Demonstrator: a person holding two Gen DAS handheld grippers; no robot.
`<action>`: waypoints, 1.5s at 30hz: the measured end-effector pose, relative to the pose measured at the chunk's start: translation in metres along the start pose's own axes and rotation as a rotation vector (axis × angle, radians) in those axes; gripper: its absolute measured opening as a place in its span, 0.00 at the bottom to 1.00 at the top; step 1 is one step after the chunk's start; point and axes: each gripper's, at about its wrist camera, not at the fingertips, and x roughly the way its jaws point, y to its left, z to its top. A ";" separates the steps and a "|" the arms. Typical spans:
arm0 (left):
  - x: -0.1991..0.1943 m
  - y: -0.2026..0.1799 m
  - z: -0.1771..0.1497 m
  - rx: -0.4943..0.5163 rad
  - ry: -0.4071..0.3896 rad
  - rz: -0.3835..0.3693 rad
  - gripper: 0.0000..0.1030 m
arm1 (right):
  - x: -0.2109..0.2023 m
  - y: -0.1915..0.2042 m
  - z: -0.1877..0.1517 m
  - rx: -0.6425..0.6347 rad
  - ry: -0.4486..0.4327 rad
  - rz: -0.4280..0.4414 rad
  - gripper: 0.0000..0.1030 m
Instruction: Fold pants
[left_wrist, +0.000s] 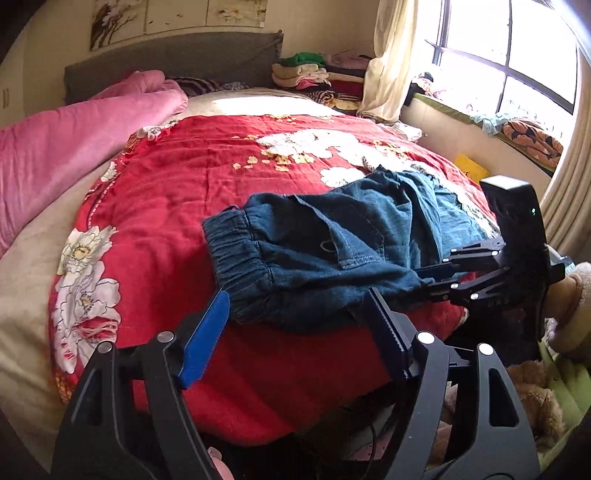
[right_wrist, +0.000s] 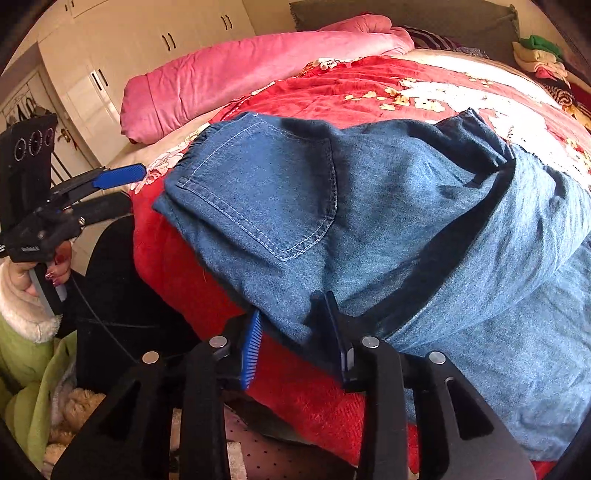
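Blue denim pants (left_wrist: 325, 251) lie folded on a red flowered quilt (left_wrist: 192, 177) near the bed's front edge, elastic waistband to the left. My left gripper (left_wrist: 299, 317) stands wide open just in front of the waistband, its pads clear of the cloth. In the right wrist view the pants (right_wrist: 369, 206) fill the middle, back pocket up. My right gripper (right_wrist: 295, 328) is part open, with a lower corner of the pants lying loose between its fingers. The right gripper (left_wrist: 432, 277) also shows at the pants' right side, and the left gripper (right_wrist: 122, 188) at the far left.
A rolled pink blanket (left_wrist: 74, 147) lies along the bed's left side. Stacked folded clothes (left_wrist: 317, 77) sit by the grey headboard (left_wrist: 173, 59). A window (left_wrist: 509, 55) and curtain are at the right, a white wardrobe (right_wrist: 110, 74) at the left. A person's green sleeve (right_wrist: 29, 362) is near.
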 end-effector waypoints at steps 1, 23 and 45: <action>-0.004 -0.003 0.004 0.001 -0.018 -0.007 0.64 | 0.000 0.001 0.000 -0.001 -0.002 0.009 0.42; 0.090 -0.018 -0.004 -0.045 0.165 -0.052 0.05 | -0.019 -0.001 0.020 0.050 -0.068 -0.115 0.49; 0.062 -0.092 0.047 0.031 0.012 -0.262 0.43 | -0.114 -0.102 0.024 0.352 -0.291 -0.192 0.56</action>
